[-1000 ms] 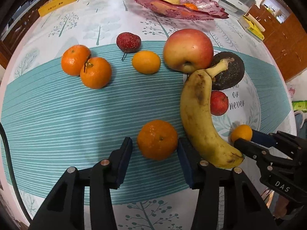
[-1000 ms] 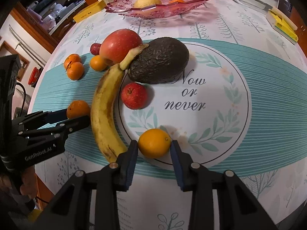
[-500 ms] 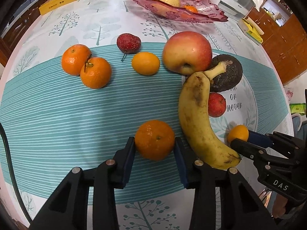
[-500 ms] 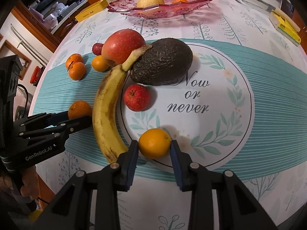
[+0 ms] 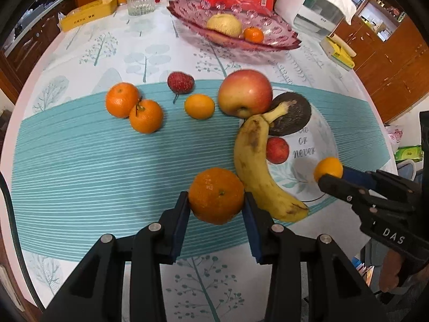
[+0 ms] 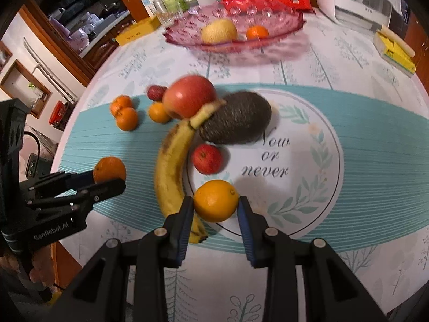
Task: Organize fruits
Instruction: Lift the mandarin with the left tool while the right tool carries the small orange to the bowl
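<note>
A dimpled mandarin (image 5: pixel 216 199) is sitting clamped between the blue pads of the left hand-held gripper (image 5: pixel 216 209), just to the left of the banana (image 5: pixel 256 166), which is lying in a long curve across the tabletop (image 5: pixel 80 166). On the banana's other side, a smoother orange (image 6: pixel 215 200) is being squeezed between the pads of the right hand-held gripper (image 6: pixel 215 214), close over the lower tip of the banana. Both fruits are being held in a firm grip, one in each gripper.

Beside the banana's middle, a small red apple (image 6: pixel 207 159) is resting on the white printed circle of the cloth. At the banana's stem, a dark avocado (image 6: pixel 237 118) and a large red-yellow apple (image 5: pixel 244 94) are lying against it. To the left of the large apple, a small yellow-orange citrus (image 5: pixel 199 106) is sitting alone, with a red strawberry (image 5: pixel 180 82) just behind it and two touching mandarins (image 5: pixel 134 108) farther left.

Well beyond the banana's stem, at the far side of the tabletop, a pink glass dish (image 5: pixel 278 36) is holding a pale yellow fruit (image 5: pixel 224 25) and a small mandarin (image 5: pixel 253 34). A yellow box (image 5: pixel 87 17) and a clear glass (image 5: pixel 140 0) are standing to the left of the dish.
</note>
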`<state>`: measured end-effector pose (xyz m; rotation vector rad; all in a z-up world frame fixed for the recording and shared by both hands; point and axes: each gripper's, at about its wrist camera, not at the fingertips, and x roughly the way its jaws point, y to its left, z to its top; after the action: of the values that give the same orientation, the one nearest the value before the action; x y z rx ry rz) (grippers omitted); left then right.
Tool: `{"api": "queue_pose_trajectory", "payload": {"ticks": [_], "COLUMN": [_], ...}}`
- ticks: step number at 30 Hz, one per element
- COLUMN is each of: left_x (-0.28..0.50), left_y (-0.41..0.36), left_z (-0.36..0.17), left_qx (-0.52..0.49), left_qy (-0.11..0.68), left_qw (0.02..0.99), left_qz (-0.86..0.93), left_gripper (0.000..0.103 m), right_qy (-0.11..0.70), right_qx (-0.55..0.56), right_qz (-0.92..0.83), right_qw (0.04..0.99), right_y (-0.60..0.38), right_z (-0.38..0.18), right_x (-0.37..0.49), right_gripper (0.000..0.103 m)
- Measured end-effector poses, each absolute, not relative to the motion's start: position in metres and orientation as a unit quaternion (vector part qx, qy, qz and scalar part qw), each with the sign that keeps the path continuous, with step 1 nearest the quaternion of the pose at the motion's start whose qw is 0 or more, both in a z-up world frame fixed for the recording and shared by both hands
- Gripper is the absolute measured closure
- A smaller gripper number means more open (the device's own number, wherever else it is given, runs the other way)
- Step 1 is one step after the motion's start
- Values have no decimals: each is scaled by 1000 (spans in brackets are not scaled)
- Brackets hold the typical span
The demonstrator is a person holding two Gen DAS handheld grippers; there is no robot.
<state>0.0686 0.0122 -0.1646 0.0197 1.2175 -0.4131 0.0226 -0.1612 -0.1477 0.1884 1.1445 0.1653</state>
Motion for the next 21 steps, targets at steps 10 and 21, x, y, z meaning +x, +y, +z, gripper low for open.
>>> {"api": "queue_pose_trajectory", "payload": {"ticks": [10, 21], "left_x": [67, 93], "left_y": [15, 7], "left_z": [-102, 6], "left_qx": [17, 42], "left_qy": [516, 432], "left_qw": [831, 877], "left_qz": [-207, -205], "left_gripper": [65, 65], "right_qy": [475, 402], "right_qx": [71, 39], "right_qz": [90, 93], "right_qw": [872, 910], "right_y": [-158, -170], "right_z": [-77, 30], "right_x": [17, 37], "right_gripper": [69, 69]}}
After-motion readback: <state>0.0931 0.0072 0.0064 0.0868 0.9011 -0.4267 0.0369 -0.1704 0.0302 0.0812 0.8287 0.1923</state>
